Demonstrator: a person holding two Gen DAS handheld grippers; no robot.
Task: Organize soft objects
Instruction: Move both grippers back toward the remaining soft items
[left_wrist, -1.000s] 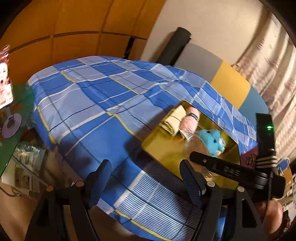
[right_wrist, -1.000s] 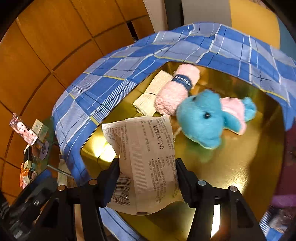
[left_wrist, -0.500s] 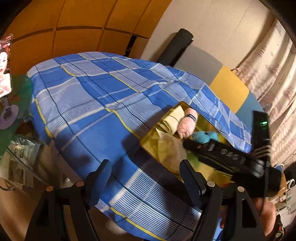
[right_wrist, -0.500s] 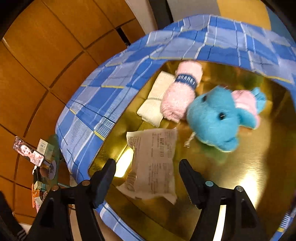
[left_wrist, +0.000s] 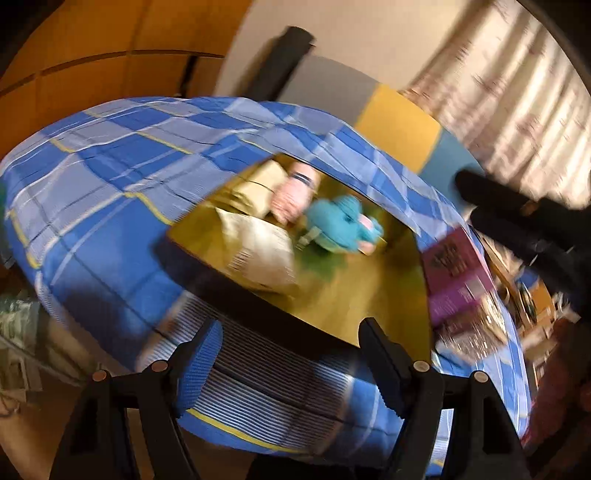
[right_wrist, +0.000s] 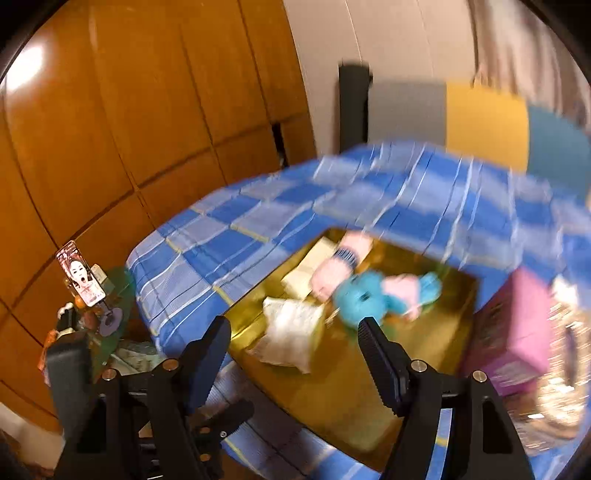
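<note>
A gold tray (left_wrist: 351, 295) (right_wrist: 332, 398) sits on a blue plaid bed cover (left_wrist: 110, 184). In it lie a white printed packet (left_wrist: 258, 251) (right_wrist: 291, 332), a folded cream cloth (left_wrist: 266, 177) (right_wrist: 310, 266), a pink rolled towel (left_wrist: 291, 195) (right_wrist: 332, 273) and a blue plush toy (left_wrist: 336, 225) (right_wrist: 365, 299). My right gripper (right_wrist: 295, 343) is open and empty, above and short of the tray, with the packet lying beyond its fingers. My left gripper (left_wrist: 291, 354) is open and empty over the bed's near edge, just in front of the tray. Both views are blurred.
A purple box (left_wrist: 458, 273) (right_wrist: 517, 325) stands against the tray's right side, with glittery items beside it. A phone (right_wrist: 79, 273) on a stand and clutter sit on a green side table (right_wrist: 118, 306) left of the bed. Wooden panels and a curtain lie behind.
The right gripper let go of the packet, which now lies in the tray, and pulled back and up. The left gripper swung toward the tray.
</note>
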